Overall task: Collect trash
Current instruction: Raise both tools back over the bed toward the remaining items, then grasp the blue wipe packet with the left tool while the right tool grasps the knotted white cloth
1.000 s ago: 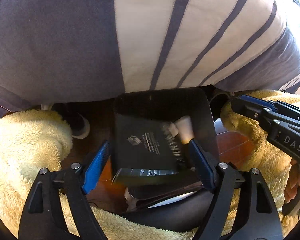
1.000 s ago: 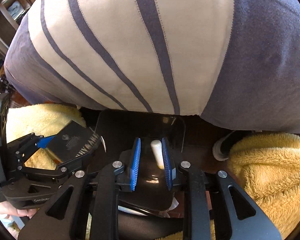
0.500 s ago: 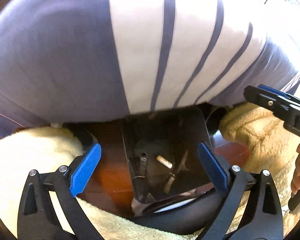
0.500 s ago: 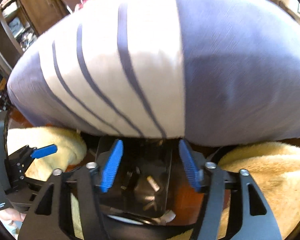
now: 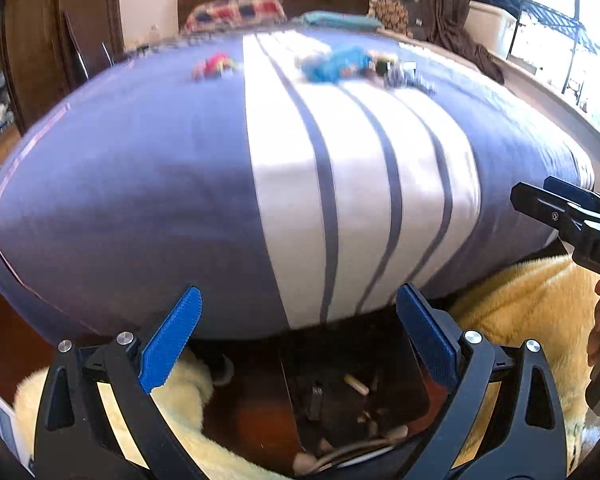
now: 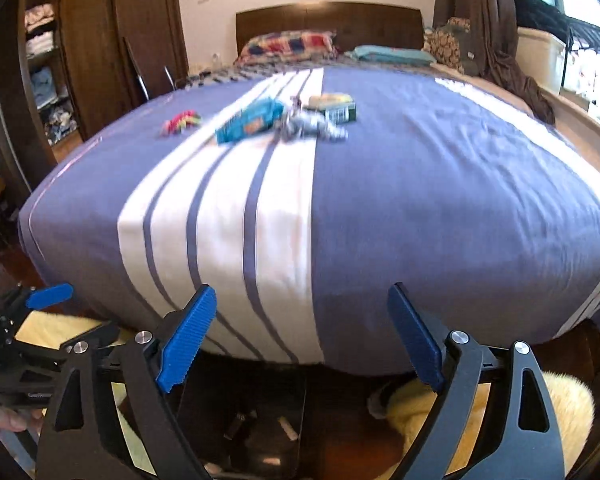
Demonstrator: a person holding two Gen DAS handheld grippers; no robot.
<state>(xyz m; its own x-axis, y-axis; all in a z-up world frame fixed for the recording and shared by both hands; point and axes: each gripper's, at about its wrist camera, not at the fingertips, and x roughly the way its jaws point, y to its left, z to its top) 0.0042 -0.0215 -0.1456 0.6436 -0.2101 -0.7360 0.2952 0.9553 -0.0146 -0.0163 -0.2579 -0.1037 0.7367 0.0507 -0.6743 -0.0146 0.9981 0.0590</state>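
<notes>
so both claws are empty and spread wide — the left claw (image 5: 298, 340) and the right claw (image 6: 302, 336) hang low at the foot of the bed (image 6: 440, 208), each with its blue pads well apart and nothing between them.

judging by how things lie, the task looks partly done. down below the claws sits a dark bin (image 5: 356, 396) on the floor between two yellow fluffy rugs (image 5: 532, 304), and it already holds bits of trash: a small pale stub (image 5: 356, 384) and a few dark scraps, too small to name.

what's left is up on the bed, well away from the claws toward its far half. a blue wrapper (image 6: 250, 120) lies flat near the white stripes; just beside it to the right is a crumpled grey-silver piece (image 6: 312, 128) and a dark green box (image 6: 340, 112) with something pale yellowish touching its top edge. off to the left, apart from that cluster, is a small red and multicoloured piece (image 6: 180, 123). all of these are motion-blurred, so their exact make is unclear.

the wrapper and crumpled piece look thin and light — likely to slide on the sheet if nudged. the box looks more rigid and easier to pinch by its sides.
</notes>
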